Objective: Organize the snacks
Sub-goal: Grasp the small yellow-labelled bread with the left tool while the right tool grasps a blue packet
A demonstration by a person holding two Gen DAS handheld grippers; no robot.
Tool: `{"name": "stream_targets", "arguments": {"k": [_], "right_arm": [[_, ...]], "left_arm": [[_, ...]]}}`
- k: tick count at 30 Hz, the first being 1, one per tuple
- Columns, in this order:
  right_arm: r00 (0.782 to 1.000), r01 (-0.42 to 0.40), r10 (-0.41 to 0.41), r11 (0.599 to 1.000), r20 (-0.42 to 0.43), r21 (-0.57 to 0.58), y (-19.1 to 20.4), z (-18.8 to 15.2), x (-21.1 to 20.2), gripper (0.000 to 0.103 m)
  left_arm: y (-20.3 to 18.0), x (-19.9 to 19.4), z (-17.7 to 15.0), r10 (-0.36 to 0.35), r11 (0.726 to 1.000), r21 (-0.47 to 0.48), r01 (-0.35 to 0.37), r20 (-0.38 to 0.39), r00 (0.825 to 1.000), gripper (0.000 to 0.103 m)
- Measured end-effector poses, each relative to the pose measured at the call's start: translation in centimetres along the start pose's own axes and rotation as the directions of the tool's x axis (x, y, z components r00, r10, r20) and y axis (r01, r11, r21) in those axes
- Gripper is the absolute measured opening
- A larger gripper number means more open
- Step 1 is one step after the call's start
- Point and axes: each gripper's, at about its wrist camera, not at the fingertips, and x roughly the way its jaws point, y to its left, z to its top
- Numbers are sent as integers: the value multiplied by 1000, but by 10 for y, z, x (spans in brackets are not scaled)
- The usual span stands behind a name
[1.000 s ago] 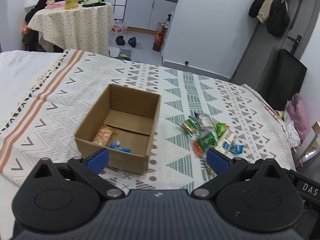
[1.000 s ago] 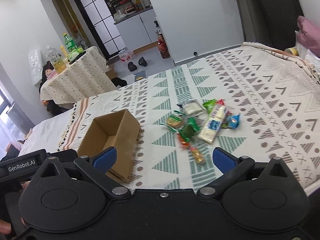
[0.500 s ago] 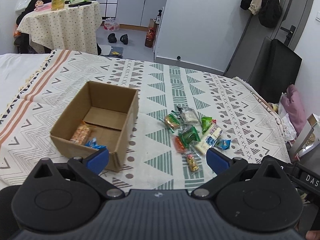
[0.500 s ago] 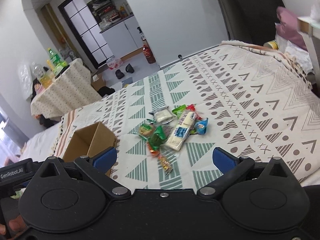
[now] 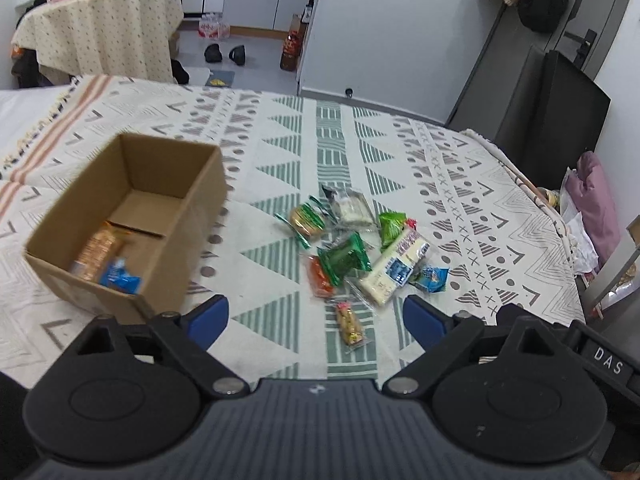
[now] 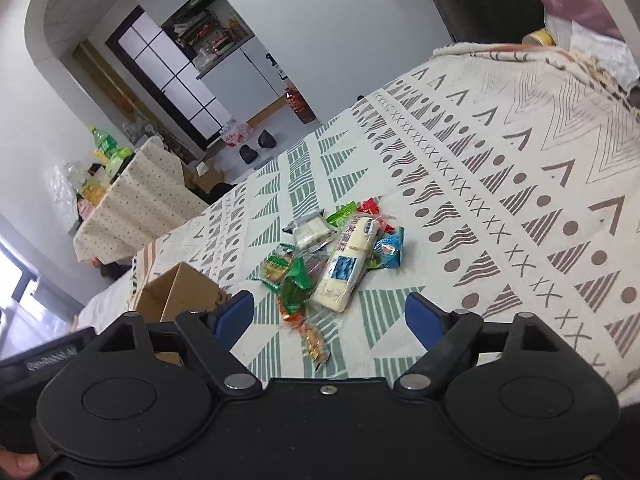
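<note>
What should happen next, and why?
Probably lower the open right gripper onto the small peanut packet nearest it. Both grippers are empty, most snacks still lie on the blanket, and the box holds only two.

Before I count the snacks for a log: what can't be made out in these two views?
- Cardboard box, left wrist view: the packets inside are blurred; its near wall may hide more.
- Same box, right wrist view: cut off by the right gripper; interior unseen.
- Snack pile: packets overlap, so anything underneath is hidden; label text too small.
- Orange packet: mostly covered by a green packet.
</note>
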Motion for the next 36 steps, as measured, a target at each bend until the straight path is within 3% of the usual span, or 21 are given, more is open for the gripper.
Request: {"name": "stream_targets", "arguments": {"k": [3,8,20,27,32,36], "right_arm": [[1000,-8,8,999,8,31,-12,4,10,78],[1000,-22,24,997,-17,80,-28,11,34,64],[998,-16,23,991,-51,133,-52,22,79,61],[996,2,10,989,-84,150,-64,26,107,58],[995,18,-1,986,-102,165,-69,27,126,57],[995,12,5,985,-103,171,-69,29,136,57]], "left_arm": [[-6,19,-1,2,1000,-8,-2,-25,1000,85],[-12,50,-5,-5,999,-38,2,-79,997,70],[-19,113,-11,0,996,-88,-16,-179,984,43],[-24,143,-16,12,993,-111,-37,-220,975,38],[-22,161,-20,17,989,-140,-54,-251,968,18],[-22,162,-19,28,988,-141,-63,-240,970,17]]}}
